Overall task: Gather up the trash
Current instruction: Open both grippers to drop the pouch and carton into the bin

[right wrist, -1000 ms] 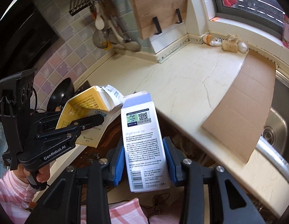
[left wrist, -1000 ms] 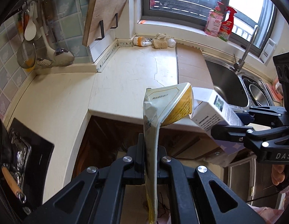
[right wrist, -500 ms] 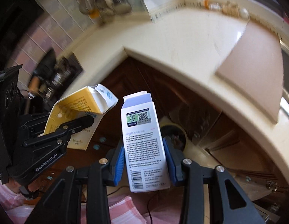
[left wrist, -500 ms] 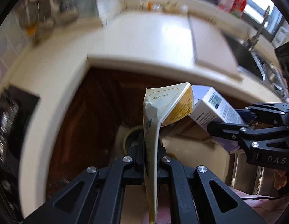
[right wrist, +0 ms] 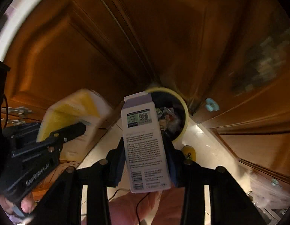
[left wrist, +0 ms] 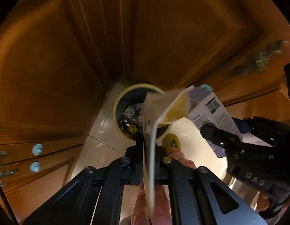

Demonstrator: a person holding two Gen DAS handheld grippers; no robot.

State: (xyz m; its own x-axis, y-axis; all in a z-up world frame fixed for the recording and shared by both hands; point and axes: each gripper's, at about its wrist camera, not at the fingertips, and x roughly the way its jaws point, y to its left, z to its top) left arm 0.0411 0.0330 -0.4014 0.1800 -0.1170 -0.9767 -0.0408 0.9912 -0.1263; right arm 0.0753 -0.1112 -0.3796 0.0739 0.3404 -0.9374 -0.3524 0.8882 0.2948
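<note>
My left gripper is shut on a flattened yellow carton, held above a round bin with a pale yellow rim that stands on the floor with several bits of trash inside. My right gripper is shut on a white and purple carton, also above the bin. The purple carton shows at the right of the left wrist view, the yellow carton at the left of the right wrist view.
Brown wooden cabinet doors close in behind and beside the bin, with light blue knobs. The floor is pale tile. A yellow slipper toe is just in front of the bin.
Both grippers have dropped from counter height and tipped down toward the floor. The bin under the counter has come into full view below the two cartons.
</note>
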